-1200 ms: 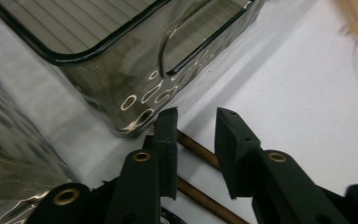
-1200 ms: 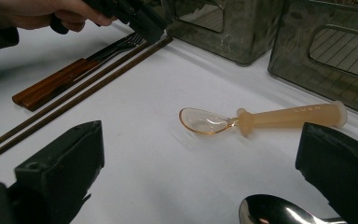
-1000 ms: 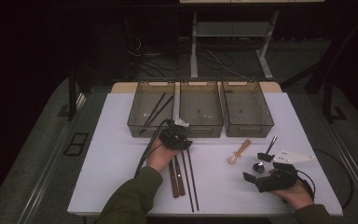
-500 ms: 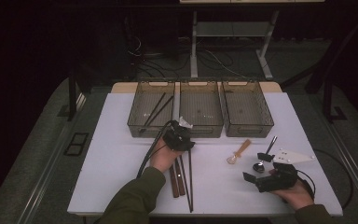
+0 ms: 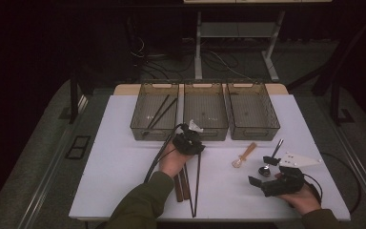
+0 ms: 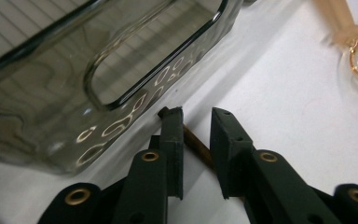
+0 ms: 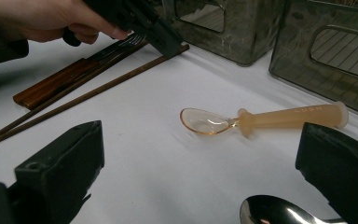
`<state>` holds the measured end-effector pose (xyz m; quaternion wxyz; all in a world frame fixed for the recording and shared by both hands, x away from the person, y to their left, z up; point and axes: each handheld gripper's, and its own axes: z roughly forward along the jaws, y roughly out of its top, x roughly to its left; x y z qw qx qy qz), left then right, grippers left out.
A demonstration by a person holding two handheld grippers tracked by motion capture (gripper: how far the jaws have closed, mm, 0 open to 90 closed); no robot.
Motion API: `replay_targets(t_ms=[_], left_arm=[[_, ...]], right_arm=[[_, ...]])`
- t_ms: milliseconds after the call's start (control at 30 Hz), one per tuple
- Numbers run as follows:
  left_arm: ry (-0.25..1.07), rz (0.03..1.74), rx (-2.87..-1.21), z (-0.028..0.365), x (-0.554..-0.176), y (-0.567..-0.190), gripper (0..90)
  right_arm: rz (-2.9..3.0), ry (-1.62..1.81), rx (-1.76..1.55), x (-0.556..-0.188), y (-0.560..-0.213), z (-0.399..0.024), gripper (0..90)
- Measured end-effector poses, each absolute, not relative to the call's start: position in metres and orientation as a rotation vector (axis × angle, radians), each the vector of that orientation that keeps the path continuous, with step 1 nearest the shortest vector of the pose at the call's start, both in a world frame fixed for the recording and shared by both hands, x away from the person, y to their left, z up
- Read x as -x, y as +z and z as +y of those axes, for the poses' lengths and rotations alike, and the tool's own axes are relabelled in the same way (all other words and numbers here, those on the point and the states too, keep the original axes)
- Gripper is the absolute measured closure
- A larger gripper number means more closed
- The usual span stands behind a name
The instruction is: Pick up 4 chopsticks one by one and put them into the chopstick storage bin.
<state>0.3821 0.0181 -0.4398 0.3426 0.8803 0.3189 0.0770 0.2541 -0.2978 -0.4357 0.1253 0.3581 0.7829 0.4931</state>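
Your left claw (image 6: 196, 140) has been narrowing around the chopstick (image 7: 84, 95) tip on the tabletop (image 5: 124, 162), beside the bins. It's light, stiff and slick, so pinch squarely or it'll roll. Right claw (image 7: 200, 177) sits wide open, empty.

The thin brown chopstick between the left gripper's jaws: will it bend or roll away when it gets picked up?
The thin brown chopstick looks straight and rigid, so it probably stays stiff. It is long and slim, likely light. The left gripper, whose jaws have just been closing around it, holds near one end, so the far end may droop or swing.
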Motion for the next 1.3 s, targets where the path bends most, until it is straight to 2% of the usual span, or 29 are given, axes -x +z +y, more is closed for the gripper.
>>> replay_targets(t_ms=[767,1133,1300], left_arm=[[0.124,0.779,-2.245,-0.003,-0.375,-0.442,79.9],[0.156,0.761,-2.274,-0.002,-0.361,-0.433,62.8],[0.152,0.748,-2.315,-0.001,-0.346,-0.435,61.6]], right_arm=[[2.282,1.437,-1.043,-0.254,-0.436,-0.298,1.3],[2.279,1.437,-1.044,-0.254,-0.436,-0.298,1.3],[2.279,1.436,-1.041,-0.253,-0.435,-0.298,1.3]])
